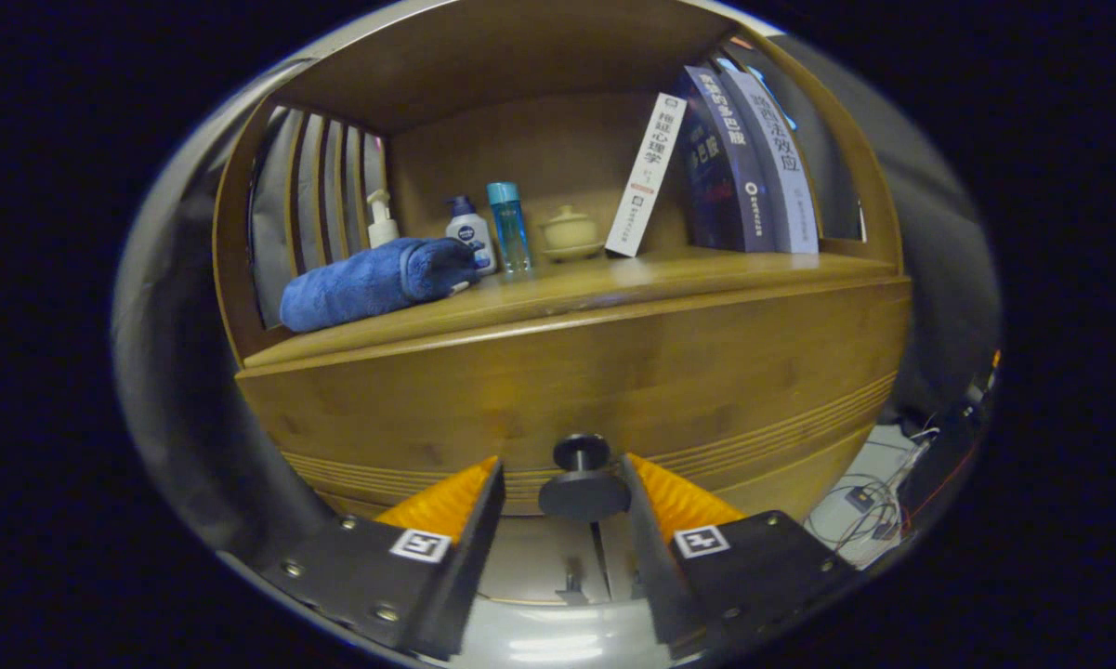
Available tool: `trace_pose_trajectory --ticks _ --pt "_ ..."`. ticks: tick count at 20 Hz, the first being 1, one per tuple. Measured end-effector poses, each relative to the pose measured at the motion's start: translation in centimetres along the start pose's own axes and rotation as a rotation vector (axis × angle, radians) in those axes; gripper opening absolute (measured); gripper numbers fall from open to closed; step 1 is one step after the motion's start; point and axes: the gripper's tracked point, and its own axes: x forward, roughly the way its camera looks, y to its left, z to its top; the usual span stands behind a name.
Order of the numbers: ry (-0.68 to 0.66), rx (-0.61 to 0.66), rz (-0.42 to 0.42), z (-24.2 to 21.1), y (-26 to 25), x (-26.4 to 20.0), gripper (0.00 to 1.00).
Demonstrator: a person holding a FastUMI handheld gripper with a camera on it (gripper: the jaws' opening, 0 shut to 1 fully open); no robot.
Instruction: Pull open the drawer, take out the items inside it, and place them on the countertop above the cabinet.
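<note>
Grey booth wall wraps round a wooden cabinet (567, 372) that rises straight ahead of the gripper (565, 483). Its drawer front (706, 372) takes up the broad panel directly beyond the fingers and looks flush with the frame, so the drawer reads as closed and whatever lies inside is hidden. Above the drawer runs the countertop (669, 271), where the items are meant to end up; free space remains along its front edge. Up and to the right beyond the fingers, three books (734, 167) lean together. Up and to the left lies a rolled towel (372, 279), with three bottles (483, 228) and a small lidded pot (569, 232) set back behind it, out of the way. Smallest and nearest is the knob (583, 474), sitting between the fingers. These stand apart, one on each side of it with a gap showing, lined up to close on it, presumably for the pull
</note>
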Motion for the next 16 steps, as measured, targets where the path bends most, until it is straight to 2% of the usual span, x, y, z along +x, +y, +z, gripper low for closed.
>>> trace_pose_trajectory --ticks 4,7,8,11,16 --pt "-0.005 -0.01 -0.003 -0.1 -0.7 0.3 0.45" --pt "0.009 -0.011 0.001 -0.1 -0.6 0.1 0.4" --pt "0.015 -0.008 -0.004 -0.2 -0.7 0.2 0.35" --pt "0.035 -0.026 -0.017 -0.4 -0.6 -0.2 0.35" --pt "0.024 -0.002 -0.041 -1.3 -0.6 -3.4 0.35"
